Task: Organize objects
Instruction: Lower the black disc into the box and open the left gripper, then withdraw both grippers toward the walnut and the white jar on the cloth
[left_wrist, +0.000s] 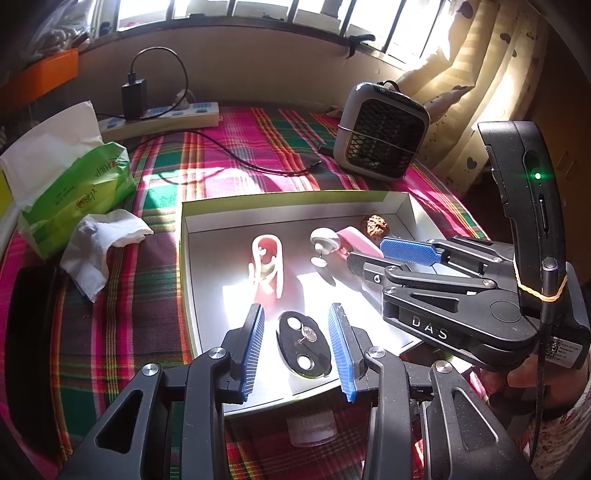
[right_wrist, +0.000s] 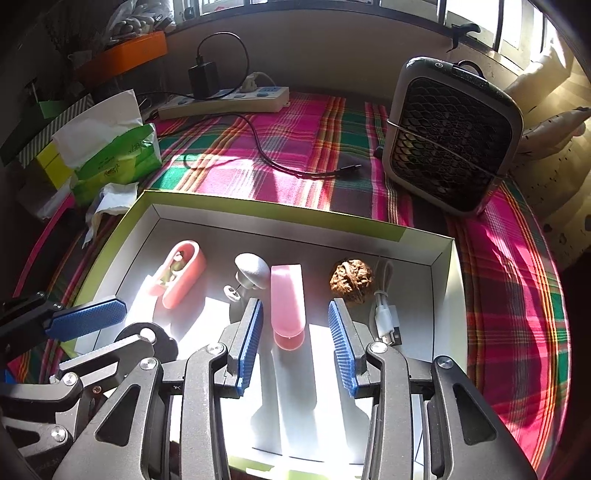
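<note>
A shallow white box (left_wrist: 295, 201) (right_wrist: 295, 236) lies on the plaid cloth. In it are a pink oval holder (left_wrist: 267, 267) (right_wrist: 181, 275), a grey mushroom-shaped knob (left_wrist: 324, 240) (right_wrist: 253, 271), a pink flat case (left_wrist: 360, 242) (right_wrist: 287, 306), a walnut (left_wrist: 376, 225) (right_wrist: 351, 280), a white USB cable (right_wrist: 386, 317) and a black oval disc (left_wrist: 303, 349). My left gripper (left_wrist: 297, 352) is open, its jaws on either side of the disc. My right gripper (right_wrist: 295, 343) (left_wrist: 369, 258) is open over the near end of the pink case.
A small grey fan (left_wrist: 382, 131) (right_wrist: 452, 133) stands at the back right. A power strip (left_wrist: 162, 116) (right_wrist: 225, 101) with a charger and a black cable (right_wrist: 295, 166) lies at the back. A green tissue pack (left_wrist: 74, 184) (right_wrist: 114, 162) and crumpled tissue (left_wrist: 103, 245) lie left.
</note>
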